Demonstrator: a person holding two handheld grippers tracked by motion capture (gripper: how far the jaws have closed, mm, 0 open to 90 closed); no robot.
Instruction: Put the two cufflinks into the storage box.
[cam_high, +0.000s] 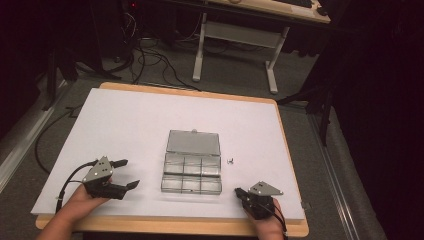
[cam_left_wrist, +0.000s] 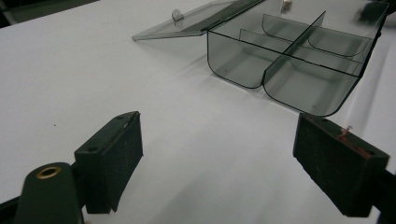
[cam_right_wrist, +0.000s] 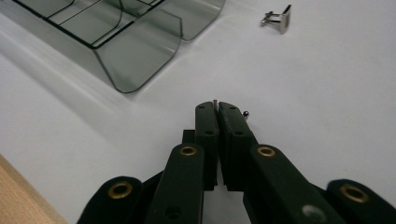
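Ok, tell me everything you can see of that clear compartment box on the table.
The compartment box is smoky, see-through plastic, rectangular, sitting flat near the middle of the white table. Thin dividers split it into six compartments, three across and two deep, with rounded walls at the outer sides; those in sight look empty. Its hinged lid is thrown fully open and lies flat behind the tray, with a small latch tab on its far edge. Nothing touches the box: both hand-held grippers are off it, and a small metal cufflink lies just right of it.
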